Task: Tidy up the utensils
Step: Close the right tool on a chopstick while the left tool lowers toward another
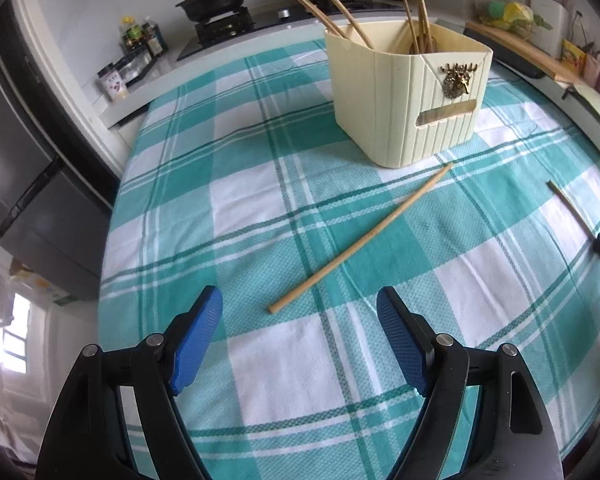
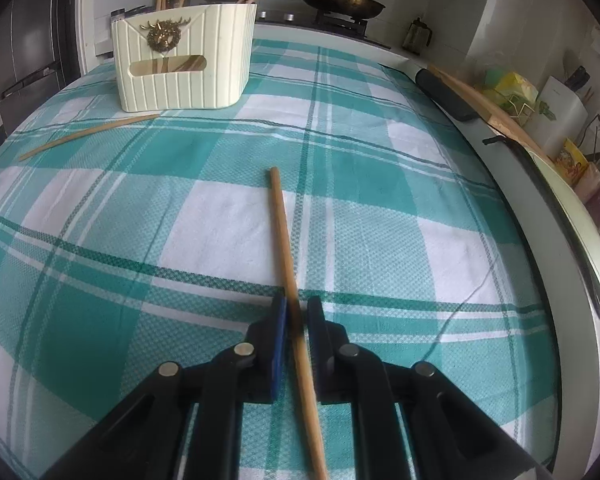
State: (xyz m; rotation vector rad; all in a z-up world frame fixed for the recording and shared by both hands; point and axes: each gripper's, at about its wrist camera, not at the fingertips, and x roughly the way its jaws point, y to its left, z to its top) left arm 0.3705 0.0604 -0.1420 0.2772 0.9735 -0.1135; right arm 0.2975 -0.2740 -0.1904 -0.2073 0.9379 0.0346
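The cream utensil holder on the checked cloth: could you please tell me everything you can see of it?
The cream utensil holder is a ribbed, plastic-looking tub with rounded corners, standing upright on the teal-and-white checked tablecloth. One face carries a brass-coloured deer-head ornament above a slot-shaped handle cutout. Several wooden chopsticks lean inside, sticking out above the rim. A loose chopstick lies on the cloth with its tip close to the base; no gripper touches the holder.

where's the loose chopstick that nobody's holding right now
In the left wrist view, the loose chopstick lies diagonally on the checked cloth, just below the cream holder.
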